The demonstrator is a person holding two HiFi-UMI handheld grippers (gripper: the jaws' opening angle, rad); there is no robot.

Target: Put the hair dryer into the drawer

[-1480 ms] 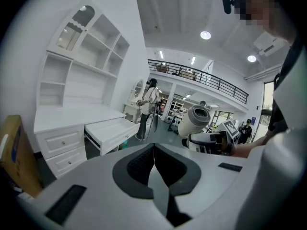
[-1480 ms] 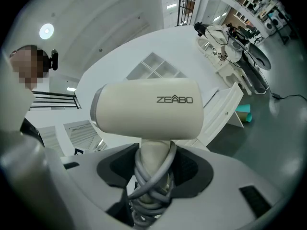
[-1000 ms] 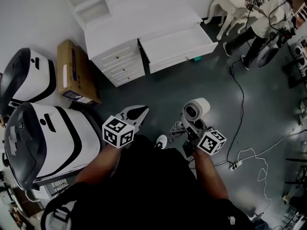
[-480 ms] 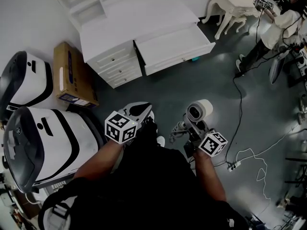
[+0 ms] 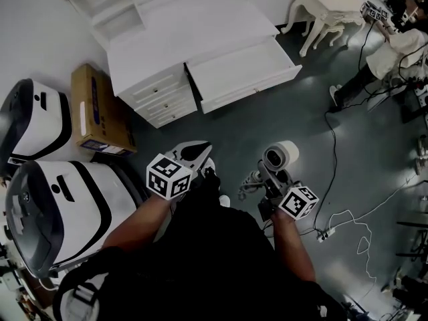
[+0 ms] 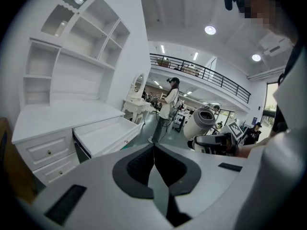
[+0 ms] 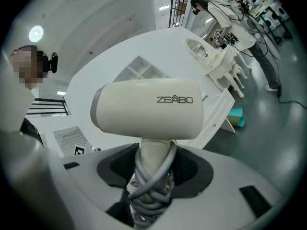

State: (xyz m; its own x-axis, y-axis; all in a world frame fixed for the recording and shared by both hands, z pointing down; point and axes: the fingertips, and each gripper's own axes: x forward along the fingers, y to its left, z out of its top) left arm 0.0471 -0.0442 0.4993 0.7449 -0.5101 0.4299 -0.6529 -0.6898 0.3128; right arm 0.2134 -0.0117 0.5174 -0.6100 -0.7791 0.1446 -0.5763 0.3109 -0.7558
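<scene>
right claw (image 7: pixel 153 174) pinching hair dryer (image 7: pixel 148 110) by its cord-wrapped handle, above the floor (image 5: pixel 267 122) | left claw (image 6: pixel 154 166) pressed together | drawer (image 5: pixel 239 67) pulled open at white dresser's (image 5: pixel 180 32) front edge, well apart from both claws

Head camera looks steeply down over left claw (image 5: pixel 194 152) and right claw (image 5: pixel 269 174); each claw camera, close behind its jaws, faces the open drawer (image 5: pixel 237 69) ahead.

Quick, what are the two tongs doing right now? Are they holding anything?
Left tongs: closed, nothing in them.
Right tongs: closed on the hair dryer, around its cord-wrapped handle.
</scene>
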